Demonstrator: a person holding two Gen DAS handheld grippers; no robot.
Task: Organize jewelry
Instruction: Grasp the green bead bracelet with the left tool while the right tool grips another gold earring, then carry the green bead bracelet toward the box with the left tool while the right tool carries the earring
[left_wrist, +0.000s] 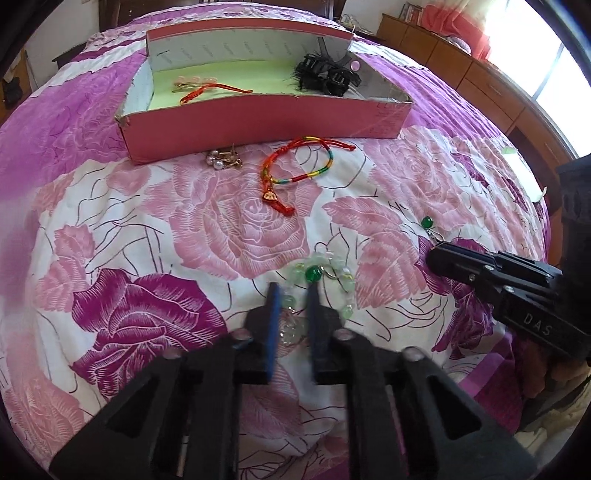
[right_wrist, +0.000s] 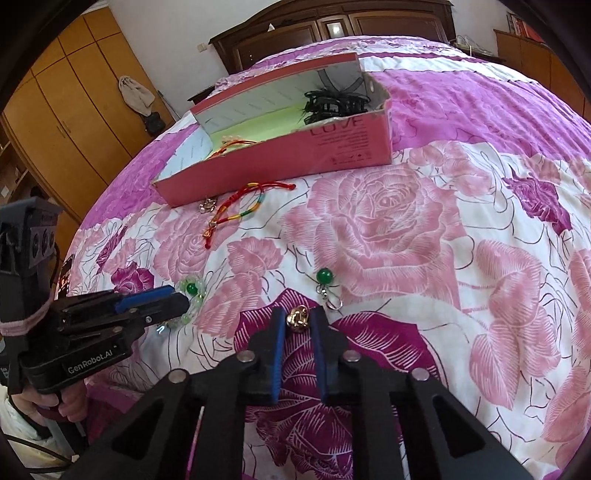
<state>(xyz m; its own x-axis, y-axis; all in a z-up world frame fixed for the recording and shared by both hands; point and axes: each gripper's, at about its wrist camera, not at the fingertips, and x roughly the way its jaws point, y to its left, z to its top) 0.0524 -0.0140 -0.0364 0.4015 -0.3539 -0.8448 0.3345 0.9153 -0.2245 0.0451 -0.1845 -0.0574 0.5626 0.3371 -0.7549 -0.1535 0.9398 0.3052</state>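
On the bed's rose-print cover (left_wrist: 155, 229), going left to right, I see the pearl earrings (left_wrist: 221, 159) lying just in front of the pink box (left_wrist: 258, 122), close to its near wall. Inside that box, on the green lining, a red cord bracelet (left_wrist: 207, 90) sits at the left end and black hair claws (left_wrist: 328, 72) at the right. Just right of the earrings, a rainbow cord bracelet with a gold charm (left_wrist: 295, 166) lies on the cover, near the box but apart from it. My left claw (left_wrist: 293, 291) is narrowly parted, its blue pads either side of the pale green bead bracelet (left_wrist: 325, 273) with one dark green bead; I cannot tell whether the pads actually press it. Further right, a green bead charm with a metal clasp (right_wrist: 325, 286) lies alone on the cover. My right claw (right_wrist: 298, 319) is also narrowly parted, with a small gold knot piece (right_wrist: 297, 317) between its tips, though contact is unclear.
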